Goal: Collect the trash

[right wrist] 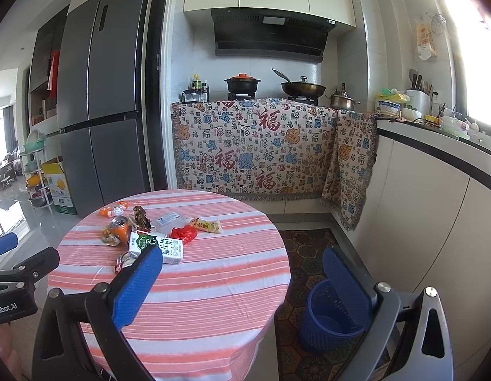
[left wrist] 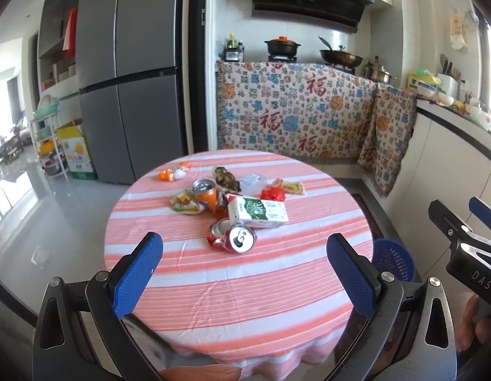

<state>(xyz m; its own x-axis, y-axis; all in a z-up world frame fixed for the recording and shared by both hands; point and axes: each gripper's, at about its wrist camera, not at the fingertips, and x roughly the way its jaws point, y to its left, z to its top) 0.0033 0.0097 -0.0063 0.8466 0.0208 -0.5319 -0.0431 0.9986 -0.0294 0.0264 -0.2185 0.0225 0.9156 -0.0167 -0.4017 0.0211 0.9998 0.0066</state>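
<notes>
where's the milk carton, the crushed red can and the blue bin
milk carton [left wrist: 259, 212]: left wrist view, on its green and white side face
crushed red can [left wrist: 237, 238]: left wrist view, on its silver top end
blue bin [right wrist: 328, 320]: right wrist view, on its front wall

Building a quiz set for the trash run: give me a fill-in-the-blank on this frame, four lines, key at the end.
1. The left tool and right tool are both ___.
2. The milk carton lies on the ___.
3. The blue basket stands on the floor to the table's ___.
4. The crushed cans lie ___ the tools than the carton.

Missing words: open; table; right; nearer
</notes>
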